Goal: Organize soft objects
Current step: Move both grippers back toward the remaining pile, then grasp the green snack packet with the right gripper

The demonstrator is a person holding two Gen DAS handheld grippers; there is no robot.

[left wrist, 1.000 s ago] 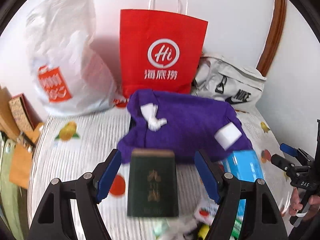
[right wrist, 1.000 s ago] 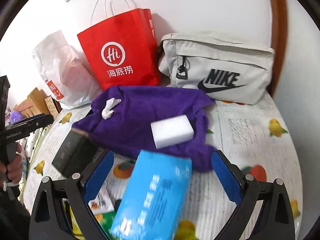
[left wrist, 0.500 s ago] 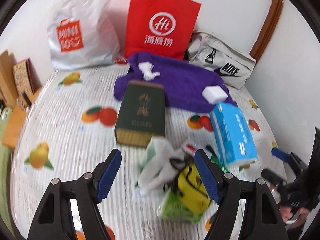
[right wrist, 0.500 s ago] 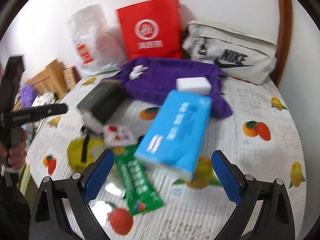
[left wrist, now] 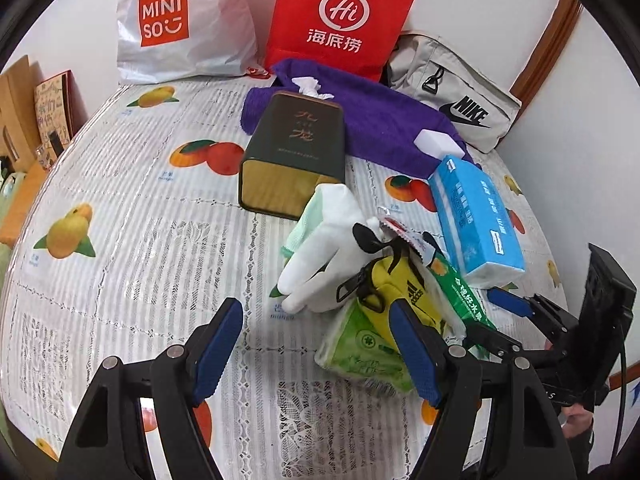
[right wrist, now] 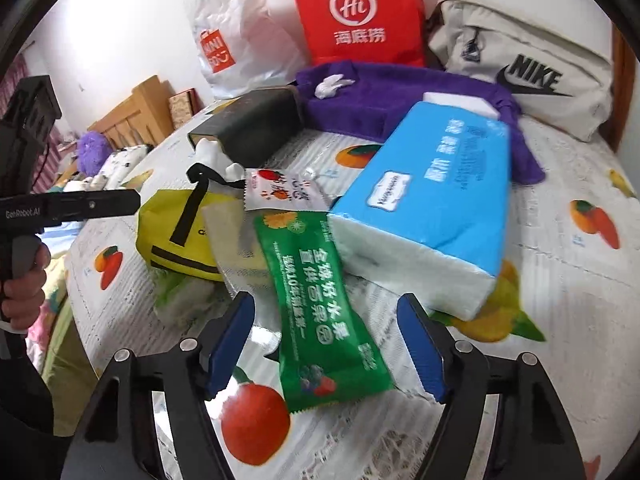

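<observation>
A pile lies on the fruit-print tablecloth (left wrist: 152,248): a white glove (left wrist: 324,252), a yellow pouch (left wrist: 400,288), a green tissue pack (left wrist: 360,348), a green snack packet (right wrist: 320,312) and a blue tissue pack (right wrist: 432,200). My left gripper (left wrist: 318,344) hangs open just short of the green tissue pack, gripping nothing. My right gripper (right wrist: 326,344) straddles the near end of the snack packet. Its jaws are closing, and the pads stay clear of the packet. Behind the pile lie a dark green tin (left wrist: 296,152) and a purple towel (left wrist: 380,120) with a white sponge (left wrist: 438,142) on it.
Along the back wall stand a white Miniso bag (left wrist: 180,28), a red paper bag (left wrist: 340,20) and a grey Nike bag (left wrist: 460,96). The left half of the table holds only cloth. The table edge curves off at the left, with a wooden bedframe (right wrist: 132,120) beyond it.
Both grippers have drawn back from the purple towel and sunk toward the near pile, which now fills the foreground. The right jaws stand narrower than before.
</observation>
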